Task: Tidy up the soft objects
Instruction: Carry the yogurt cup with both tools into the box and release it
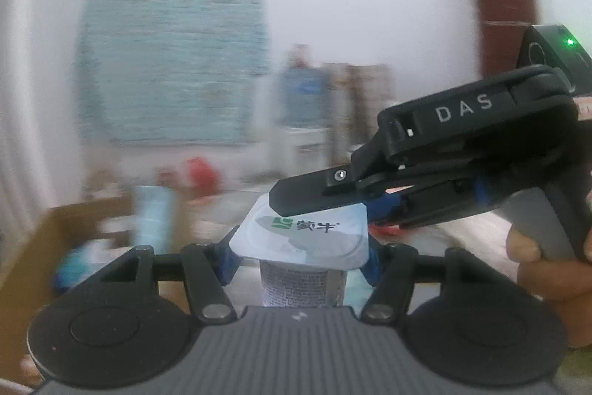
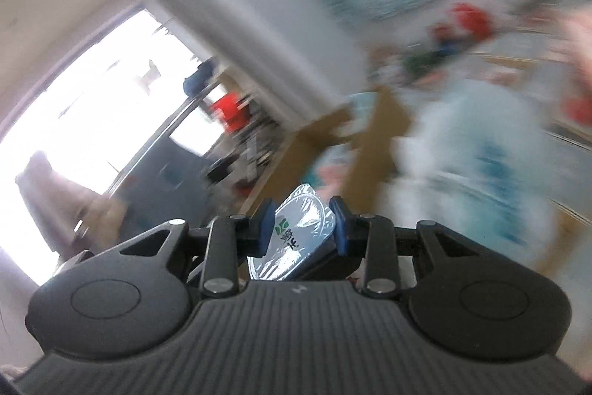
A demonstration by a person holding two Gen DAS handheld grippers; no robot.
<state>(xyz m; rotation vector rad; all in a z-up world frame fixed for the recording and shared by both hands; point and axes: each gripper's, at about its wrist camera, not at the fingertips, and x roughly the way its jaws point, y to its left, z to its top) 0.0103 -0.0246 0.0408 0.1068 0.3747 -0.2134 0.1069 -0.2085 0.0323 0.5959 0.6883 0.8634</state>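
Two grippers, one cup: both tools grip the same yogurt cup (image 1: 301, 239), which hangs in the air between them, clear of any surface.
Left gripper (image 1: 300, 258): its blue pads press the cup's sides just under the foil lid, with the printed body of the cup hanging below toward the camera.
Right gripper (image 2: 304, 226): its blue pads pinch the edge of the foil lid (image 2: 296, 228); seen from the left wrist, it reaches in from the right, one finger lying over the lid's far edge.
Person: a hand (image 1: 536, 265) wraps the right tool's handle at the right edge of the left wrist view.
Cup's state: upright and sealed, the lid flat with its green logo readable.
Background: heavily blurred; a brown cardboard box (image 1: 44, 247) with pale blue packets (image 1: 153, 217) inside sits low on the left, and a large teal sheet (image 1: 174, 62) hangs on the wall behind.
Done so far: some packets seem to lie in the box already, though blur hides which ones.
Left to do: the cup looks mid-carry, so it has yet to be set down; where it belongs cannot be told.
Other loose items: red and blue shapes beyond the box are too smeared to name.
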